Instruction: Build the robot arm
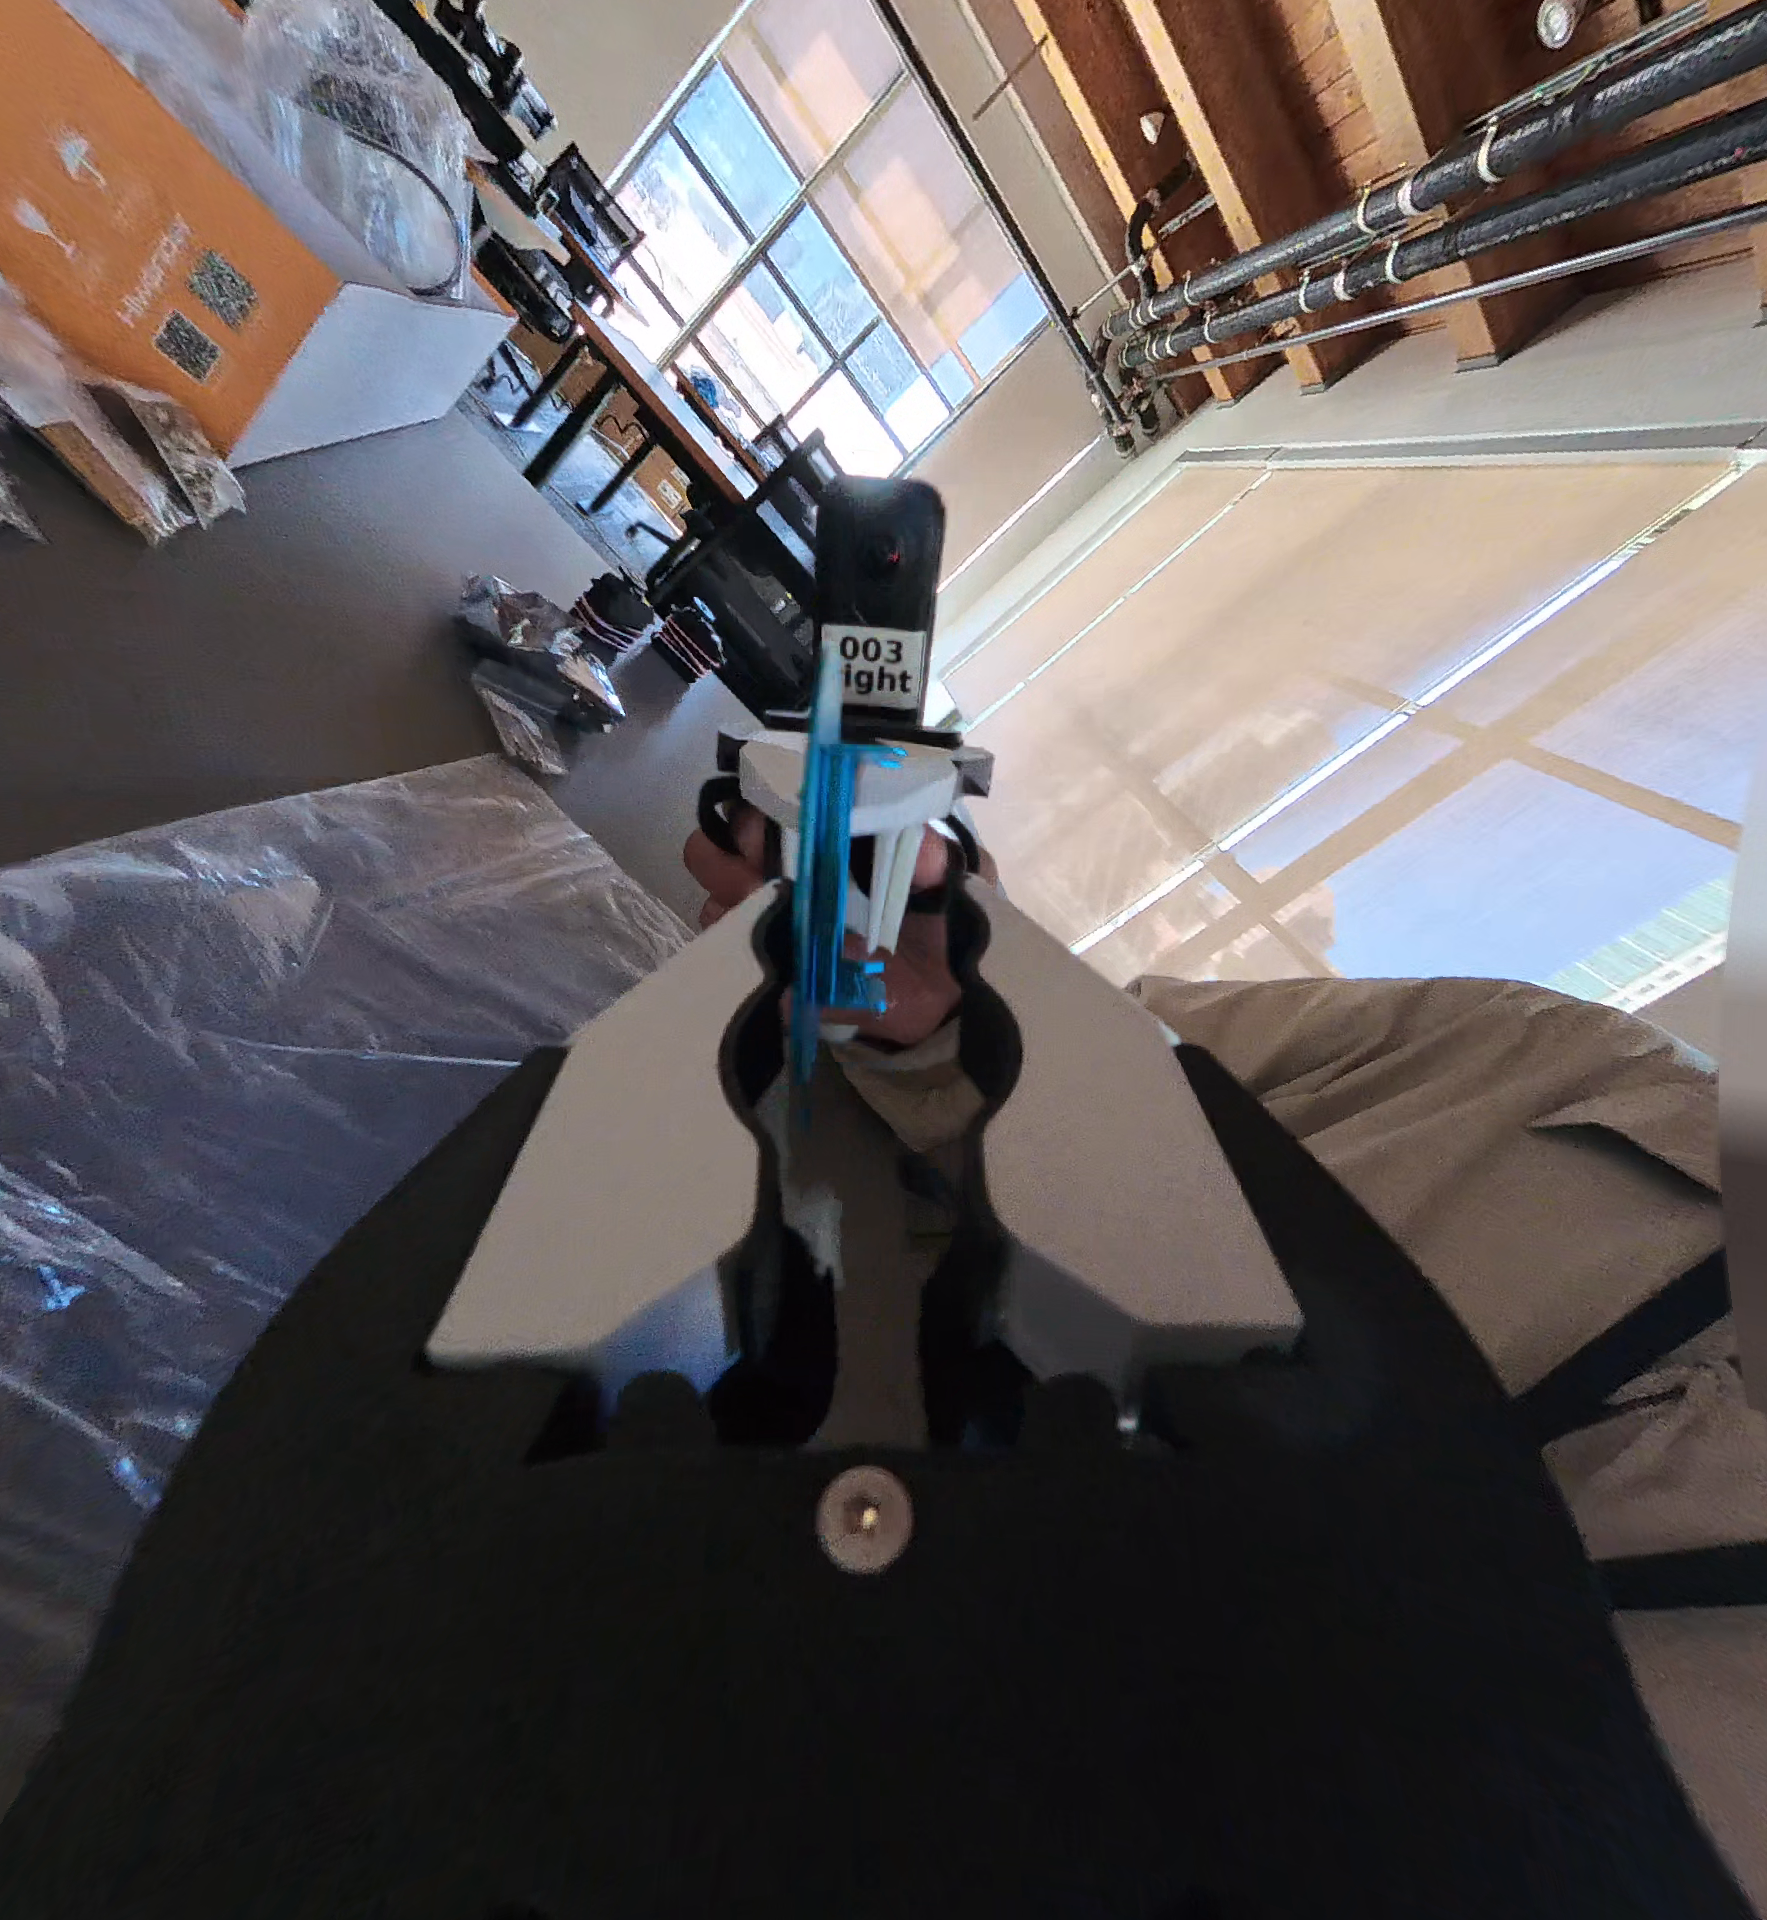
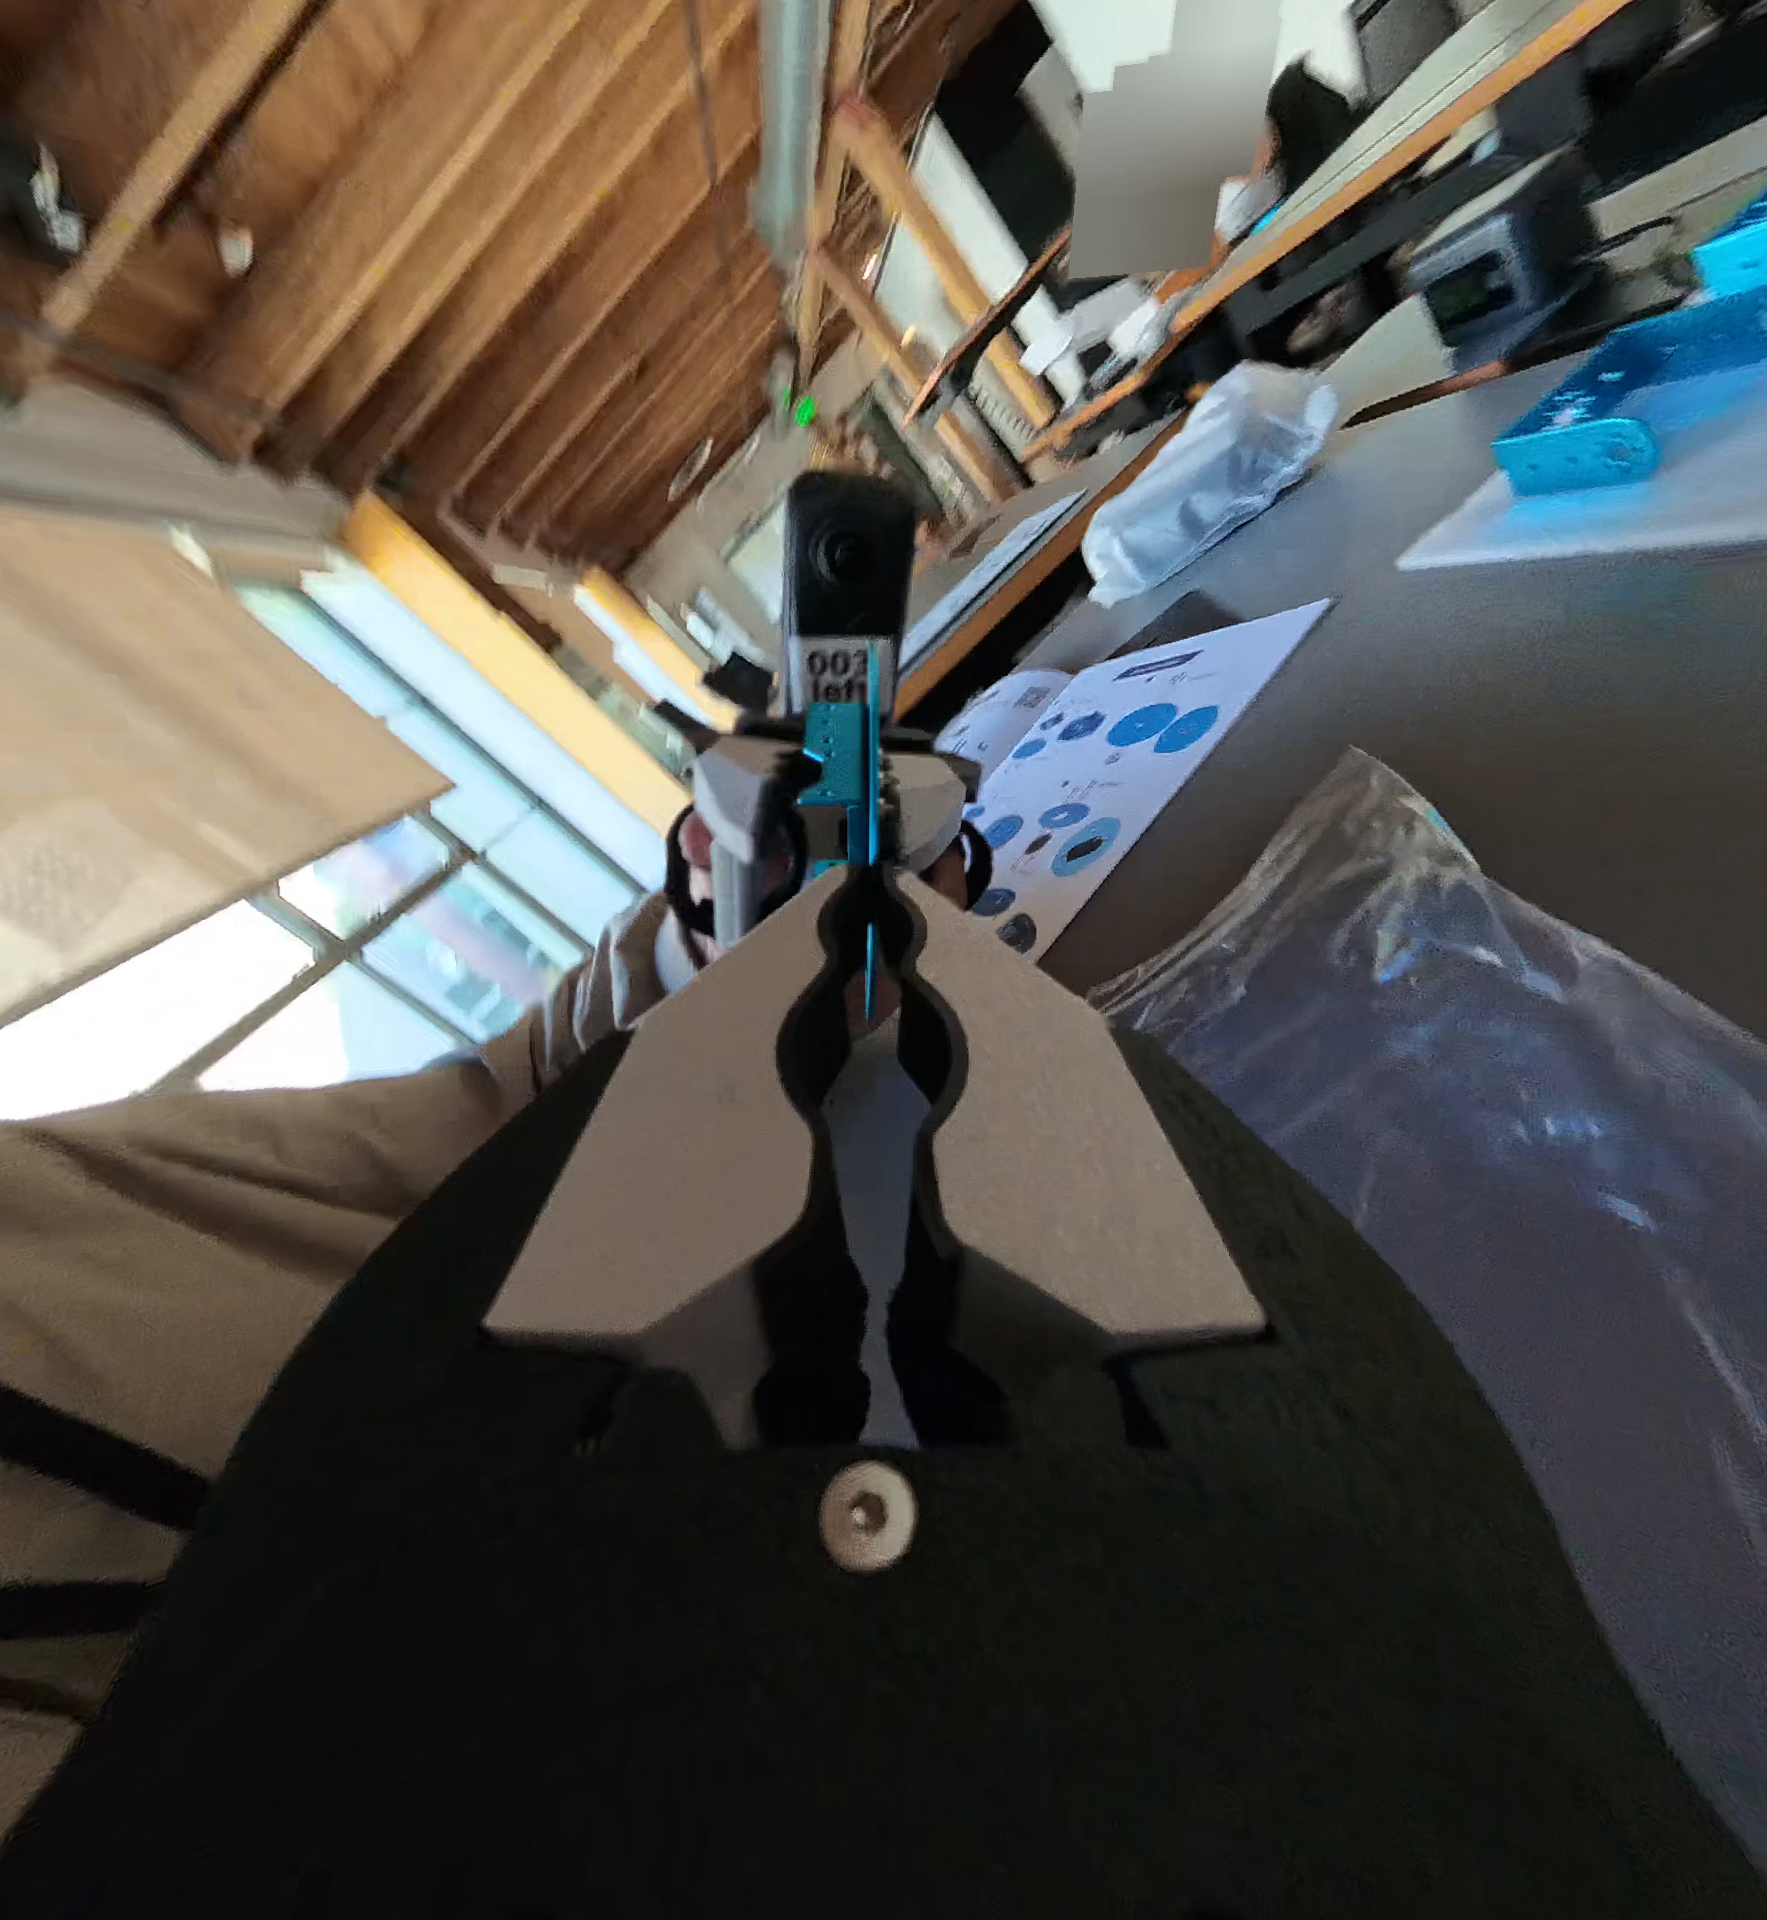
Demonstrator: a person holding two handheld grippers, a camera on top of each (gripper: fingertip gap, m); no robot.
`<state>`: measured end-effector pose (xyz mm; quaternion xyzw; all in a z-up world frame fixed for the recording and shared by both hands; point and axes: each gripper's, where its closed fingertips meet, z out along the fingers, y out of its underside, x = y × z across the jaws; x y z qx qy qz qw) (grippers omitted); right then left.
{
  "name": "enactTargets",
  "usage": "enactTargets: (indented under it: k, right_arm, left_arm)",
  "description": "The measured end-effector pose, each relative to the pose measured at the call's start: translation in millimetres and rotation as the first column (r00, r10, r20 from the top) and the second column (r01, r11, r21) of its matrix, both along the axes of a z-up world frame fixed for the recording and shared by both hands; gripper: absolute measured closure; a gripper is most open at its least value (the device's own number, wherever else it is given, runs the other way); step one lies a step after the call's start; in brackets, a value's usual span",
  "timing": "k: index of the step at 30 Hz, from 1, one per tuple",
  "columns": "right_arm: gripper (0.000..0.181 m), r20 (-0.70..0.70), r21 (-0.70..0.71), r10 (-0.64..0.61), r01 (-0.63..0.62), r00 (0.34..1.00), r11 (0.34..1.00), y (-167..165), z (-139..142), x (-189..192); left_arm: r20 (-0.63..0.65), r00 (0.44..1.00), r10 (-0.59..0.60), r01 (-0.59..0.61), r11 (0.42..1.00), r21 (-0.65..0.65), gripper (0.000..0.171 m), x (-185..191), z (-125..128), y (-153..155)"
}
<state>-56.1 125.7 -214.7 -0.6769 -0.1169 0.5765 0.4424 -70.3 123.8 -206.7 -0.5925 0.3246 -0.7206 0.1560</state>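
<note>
A blue metal bracket plate (image 1: 819, 883) stands edge-on between my two grippers, which face each other in the air. My left gripper (image 1: 863, 914) is open: its grey fingers (image 1: 671, 1091) stand apart on both sides of the plate without pressing on it. My right gripper (image 2: 871, 883) is shut on the thin edge of the blue plate (image 2: 837, 769). In the left wrist view the right gripper (image 1: 884, 914) shows beyond the plate with its white fingers together. In the right wrist view the left gripper (image 2: 827, 821) shows with its jaws apart around the plate.
A grey table (image 1: 235, 623) lies below with a clear plastic bag (image 2: 1481, 1039), a printed sheet with blue drawings (image 2: 1118, 748), more blue parts on a white board (image 2: 1637, 416) and an orange box (image 1: 131, 239). A person's beige sleeve (image 1: 1378, 1091) is close behind. The tips of both grippers are at nearly the same place.
</note>
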Motion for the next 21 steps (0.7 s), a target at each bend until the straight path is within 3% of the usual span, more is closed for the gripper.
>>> enactTargets:
  k: [4, 7, 10, 12, 16, 18, 21]
  right_arm:
    - [0.181, -0.141, -0.142, -0.068, 0.048, 0.988, 0.989, -12.1, -9.1, 26.8]
    - [0.181, -0.115, -0.234, -0.163, 0.132, 0.980, 0.963, -7.8, -26.7, 42.0]
    - [0.181, -0.005, -0.342, -0.256, 0.239, 0.967, 0.909, 6.9, -56.4, 51.3]
    - [0.181, 0.020, -0.416, -0.276, 0.259, 0.961, 0.872, 13.4, -71.1, 46.3]
    - [0.181, 0.118, -0.492, -0.307, 0.324, 0.944, 0.808, 22.2, -92.8, 30.2]
    - [0.181, 0.153, -0.538, -0.307, 0.340, 0.939, 0.772, 19.9, -102.7, 22.0]
    - [0.179, 0.244, -0.560, -0.302, 0.388, 0.922, 0.732, 19.4, -115.5, 21.1]
  left_arm:
    - [-0.015, 0.997, 0.082, -0.081, 0.995, 0.057, 0.144, -9.3, -9.0, 1.9]
    - [-0.076, 0.983, 0.170, -0.155, 0.973, 0.172, 0.145, -18.7, -21.6, 8.2]
    - [-0.187, 0.923, 0.337, -0.224, 0.865, 0.450, 0.146, -37.4, -39.1, 21.7]
    - [-0.244, 0.876, 0.417, -0.200, 0.773, 0.602, 0.146, -50.1, -47.8, 23.7]
    - [-0.325, 0.806, 0.495, -0.093, 0.648, 0.756, 0.153, -61.2, -63.5, 9.4]
    - [-0.311, 0.766, 0.563, -0.119, 0.599, 0.792, 0.157, -68.6, -64.5, 9.6]
    - [-0.295, 0.792, 0.534, -0.165, 0.653, 0.739, 0.157, -74.9, -61.8, -7.4]
